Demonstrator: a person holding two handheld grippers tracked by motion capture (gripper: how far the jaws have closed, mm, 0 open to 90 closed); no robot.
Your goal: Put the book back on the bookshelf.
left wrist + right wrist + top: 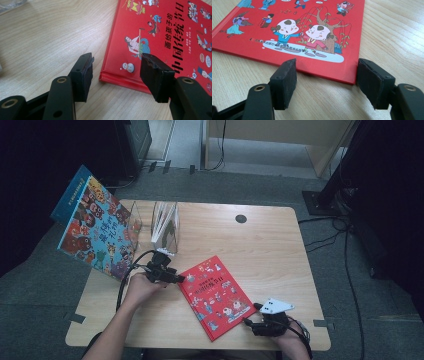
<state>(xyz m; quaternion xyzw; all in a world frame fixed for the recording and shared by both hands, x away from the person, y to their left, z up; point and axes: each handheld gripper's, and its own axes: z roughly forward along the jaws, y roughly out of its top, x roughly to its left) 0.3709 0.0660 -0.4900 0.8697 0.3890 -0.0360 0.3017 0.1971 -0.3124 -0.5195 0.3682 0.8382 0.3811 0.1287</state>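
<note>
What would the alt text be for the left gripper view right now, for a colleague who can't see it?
The left claw is open, its two black jaws straddling a corner of a red picture book that lies flat on the light wooden table, without gripping it. The cover shows small cartoon figures and black Chinese lettering.

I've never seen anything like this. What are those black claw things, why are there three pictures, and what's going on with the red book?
A person sits at a wooden table with a hand-held two-jaw gripper in each hand. One picture looks down from above; the other two come from small cameras riding on each gripper, looking along its black jaws. The left gripper is at one corner of the red picture book, which lies flat; the right gripper is at the book's opposite end. Both stand open, jaws level with the book's edges, and hold nothing. At the table's far left, a clear book stand holds books, and a large colourful picture book leans there.
</note>
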